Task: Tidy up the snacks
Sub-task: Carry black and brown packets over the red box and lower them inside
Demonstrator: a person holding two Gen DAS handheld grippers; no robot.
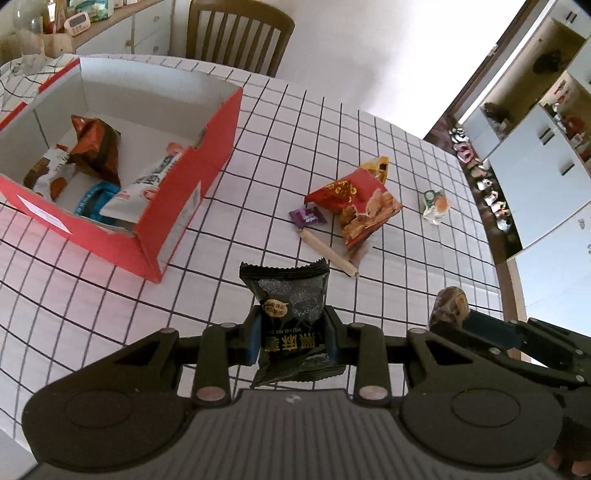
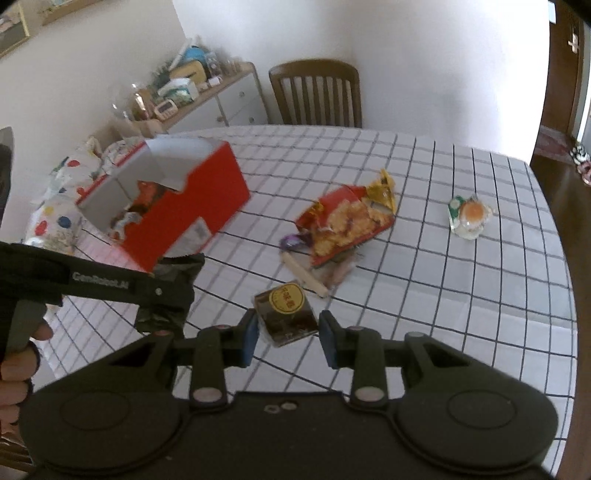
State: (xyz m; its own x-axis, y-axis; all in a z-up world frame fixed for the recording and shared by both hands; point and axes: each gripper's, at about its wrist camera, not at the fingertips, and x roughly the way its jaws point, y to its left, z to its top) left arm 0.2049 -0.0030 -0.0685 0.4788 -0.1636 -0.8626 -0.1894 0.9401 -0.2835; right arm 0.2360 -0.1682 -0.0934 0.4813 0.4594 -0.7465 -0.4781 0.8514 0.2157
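Two hand-held grippers each carry a wrapped snack above a grid-patterned surface (image 1: 369, 155) as a person sorts treats into a red box (image 1: 207, 162). The left gripper (image 1: 293, 338) has its fingers pinching a black packet (image 1: 290, 306) across its middle, clear of the cloth, probably so it can be dropped over the box's near wall. The right gripper (image 2: 288, 332) has its fingers set against the sides of a small brown packet (image 2: 286, 312) bearing a gold seal; it appears lifted, though blur makes the contact hard to confirm. The box stands open to the left, already holding several packets, its tall red side the edge both loads must clear. Left on the surface are a red crisp bag (image 1: 356, 201), a purple sweet (image 1: 306, 216), a pale stick snack (image 1: 327, 251) and a clear-wrapped cake (image 1: 436, 201), grouped near the middle and well apart from the box. Bare cloth between that group and the box leaves an open lane. A chair (image 1: 240, 33) stands at the far edge.
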